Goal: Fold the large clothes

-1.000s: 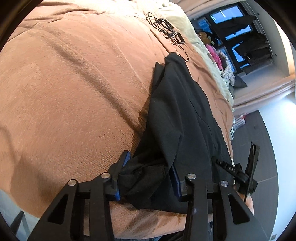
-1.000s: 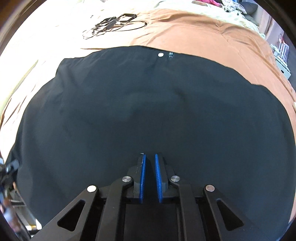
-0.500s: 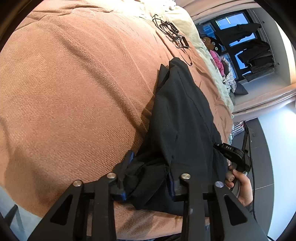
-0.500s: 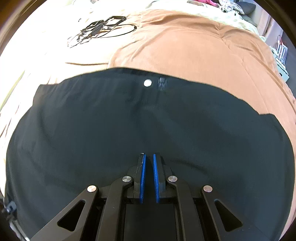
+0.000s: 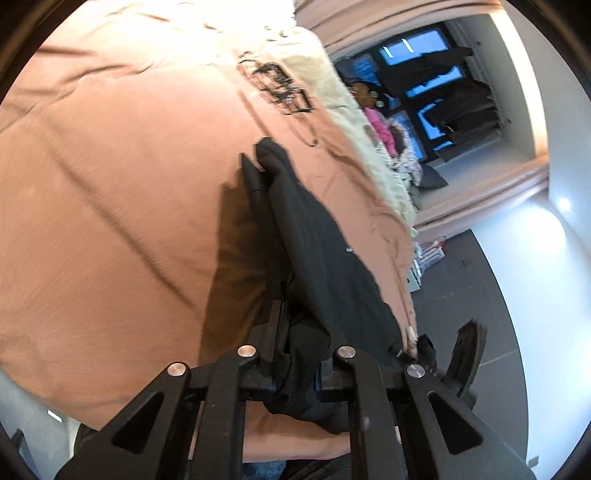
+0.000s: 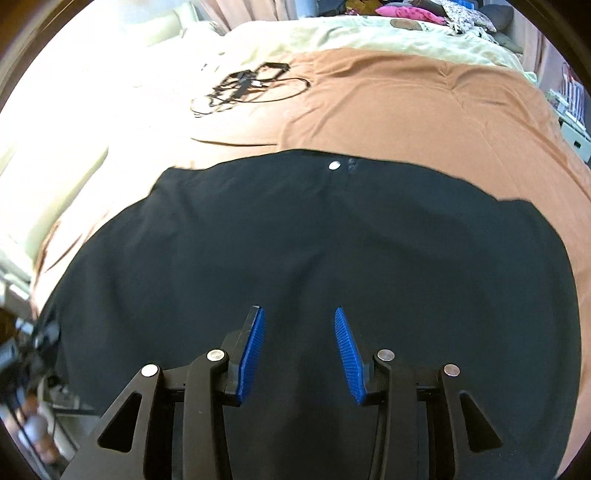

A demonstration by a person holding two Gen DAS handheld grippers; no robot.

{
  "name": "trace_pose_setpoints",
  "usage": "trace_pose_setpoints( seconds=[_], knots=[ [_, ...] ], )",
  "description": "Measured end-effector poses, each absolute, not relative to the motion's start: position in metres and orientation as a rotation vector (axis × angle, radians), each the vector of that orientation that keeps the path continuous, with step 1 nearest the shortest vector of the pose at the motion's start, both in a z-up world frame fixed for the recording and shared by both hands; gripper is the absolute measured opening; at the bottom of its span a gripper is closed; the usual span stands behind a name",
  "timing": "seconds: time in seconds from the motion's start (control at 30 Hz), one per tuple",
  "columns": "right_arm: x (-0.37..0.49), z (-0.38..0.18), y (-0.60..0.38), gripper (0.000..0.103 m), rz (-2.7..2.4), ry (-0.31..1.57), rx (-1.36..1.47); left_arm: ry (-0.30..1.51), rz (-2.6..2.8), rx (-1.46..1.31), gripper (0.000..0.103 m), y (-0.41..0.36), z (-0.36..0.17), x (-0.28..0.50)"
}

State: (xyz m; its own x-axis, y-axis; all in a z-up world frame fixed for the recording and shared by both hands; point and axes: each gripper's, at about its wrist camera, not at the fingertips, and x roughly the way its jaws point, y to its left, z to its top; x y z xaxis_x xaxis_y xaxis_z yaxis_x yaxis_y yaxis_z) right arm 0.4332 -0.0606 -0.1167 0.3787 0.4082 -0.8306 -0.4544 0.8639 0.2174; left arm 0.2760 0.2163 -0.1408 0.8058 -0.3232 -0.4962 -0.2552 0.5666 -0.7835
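Observation:
A black garment [image 6: 295,229] lies spread on the brown blanket [image 6: 406,103], a silver button [image 6: 334,165] at its far edge. In the left wrist view the same black garment [image 5: 325,251] runs away from me as a long strip. Its near end is bunched between the pads of my left gripper [image 5: 299,347], whose jaws are closing on the cloth and hold it raised off the blanket [image 5: 110,184]. My right gripper [image 6: 298,314] hovers over the middle of the garment. Its jaws are opening, blue pads apart, with nothing between them.
A tangle of black cables [image 6: 243,85] lies beyond the garment, where the brown blanket meets a cream sheet [image 6: 369,33]. Piled clothes [image 6: 424,13] sit at the bed's far side. The bed edge drops to dark floor [image 5: 480,288] on the right of the left wrist view.
The left jaws narrowed onto the bunched end of the garment and rose, lifting it. The right jaws went from nearly shut to apart, and that gripper drew back from the cloth.

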Motion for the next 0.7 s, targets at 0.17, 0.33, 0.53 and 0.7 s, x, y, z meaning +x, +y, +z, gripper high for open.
trace_pose_setpoints(
  seconds=[0.17,0.33,0.53,0.7],
  knots=[
    [0.394,-0.130,-0.075,0.018,0.607,1.056,0.002,0.636,-0.096,-0.927,0.013,0.195,-0.108,0.287],
    [0.364,-0.155,-0.089,0.014,0.552,1.057,0.031,0.636,-0.134,-0.849,0.012,0.165,-0.077,0.298],
    [0.355,-0.185,-0.109,0.014,0.562,1.097,0.110,0.655,-0.190,-0.753,0.012,0.118,-0.046,0.321],
    [0.353,-0.164,-0.135,0.014,0.612,1.068,0.198,0.673,-0.245,-0.677,0.012,0.075,-0.020,0.341]
  ],
)
